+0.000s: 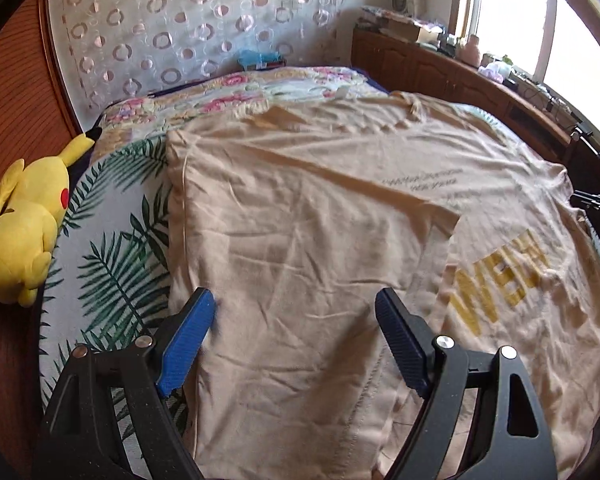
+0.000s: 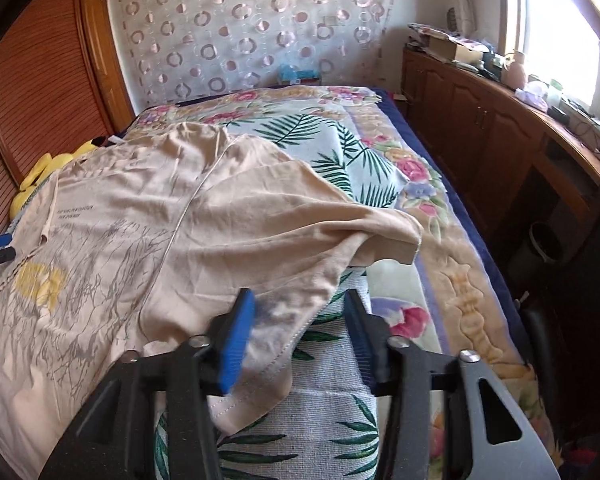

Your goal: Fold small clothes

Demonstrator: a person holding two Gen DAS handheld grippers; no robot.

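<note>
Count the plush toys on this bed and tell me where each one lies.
1. A yellow plush toy lies at the bed's left edge against the wooden wall, beside the beige T-shirt. The right wrist view shows only its yellow edge past the shirt. Others may be hidden under the cloth.

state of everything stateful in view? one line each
T-shirt: spread on the bed, one side folded over, wrinkled.
Right sleeve: bunched, raised off the bed.
Left gripper: open, above the shirt, holding nothing.
Right gripper: open, hem corner between its jaws.
Plush: lying on its side.
</note>
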